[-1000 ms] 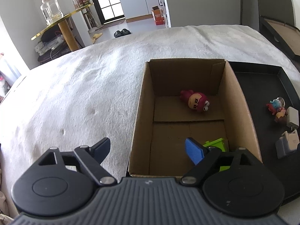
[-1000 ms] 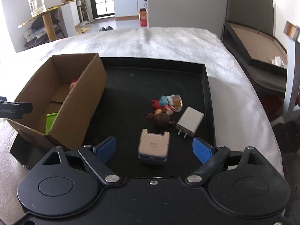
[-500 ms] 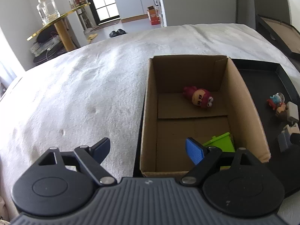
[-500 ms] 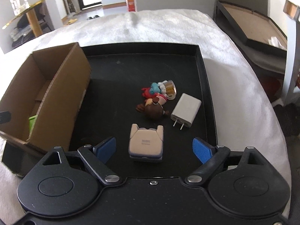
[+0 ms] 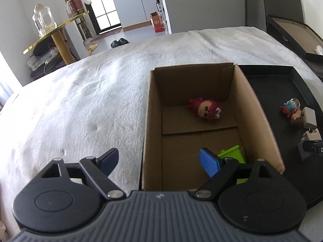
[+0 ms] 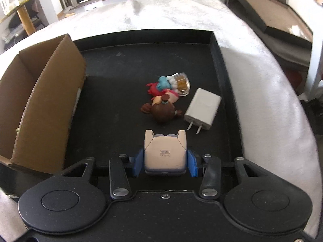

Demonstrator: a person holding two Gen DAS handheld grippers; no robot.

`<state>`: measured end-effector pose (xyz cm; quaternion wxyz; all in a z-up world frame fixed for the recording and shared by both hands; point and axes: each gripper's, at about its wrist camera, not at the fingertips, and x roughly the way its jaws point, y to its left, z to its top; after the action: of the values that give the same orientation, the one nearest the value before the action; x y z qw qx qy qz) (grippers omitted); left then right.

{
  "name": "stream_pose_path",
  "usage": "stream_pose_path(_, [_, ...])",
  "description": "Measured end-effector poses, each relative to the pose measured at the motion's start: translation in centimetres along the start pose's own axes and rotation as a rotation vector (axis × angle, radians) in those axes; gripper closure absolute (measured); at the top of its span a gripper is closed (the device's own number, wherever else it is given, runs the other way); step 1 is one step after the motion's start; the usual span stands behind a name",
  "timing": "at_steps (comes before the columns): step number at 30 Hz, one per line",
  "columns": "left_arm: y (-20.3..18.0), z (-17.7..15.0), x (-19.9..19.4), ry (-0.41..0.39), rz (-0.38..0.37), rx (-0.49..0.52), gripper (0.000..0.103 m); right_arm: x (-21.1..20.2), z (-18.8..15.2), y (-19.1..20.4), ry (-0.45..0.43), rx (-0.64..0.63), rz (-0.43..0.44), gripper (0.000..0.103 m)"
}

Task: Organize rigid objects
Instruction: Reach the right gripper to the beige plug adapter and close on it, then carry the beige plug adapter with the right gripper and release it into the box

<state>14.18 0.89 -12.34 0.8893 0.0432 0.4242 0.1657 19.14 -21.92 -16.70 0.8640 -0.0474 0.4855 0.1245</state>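
Right wrist: beige toy block (image 6: 165, 154) clamped between jaws, on tray (image 6: 121, 64)

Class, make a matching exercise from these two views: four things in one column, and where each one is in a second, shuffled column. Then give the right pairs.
Things
1. red figure
2. green toy
3. charger
4. beige toy

Places
A. between the right gripper's jaws
B. far end of the box
C. flat on the tray, prongs toward the camera
D. near end of the box, behind the left gripper's blue pad

Pairs: 1-B, 2-D, 3-C, 4-A
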Motion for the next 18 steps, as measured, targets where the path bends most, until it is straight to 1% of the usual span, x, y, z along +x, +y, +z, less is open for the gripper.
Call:
stream_pose_path(4, [-1.0,0.2,-0.1,-0.011,0.001,0.034,0.017,-0.4,-0.3,0.0,-0.002,0.005,0.013,0.060])
stream_pose_path(10, [-0.7,0.1,-0.1,-0.003,0.011,0.021,0.017,-1.8,-0.3,0.3,-0.027,-0.011,0.033,0.060])
stream_pose_path(18, [-0.9,0.2,-0.3,-0.008,0.000,0.024,0.017,-4.0,2.0,1.0,-0.098,-0.037,0.077,0.060])
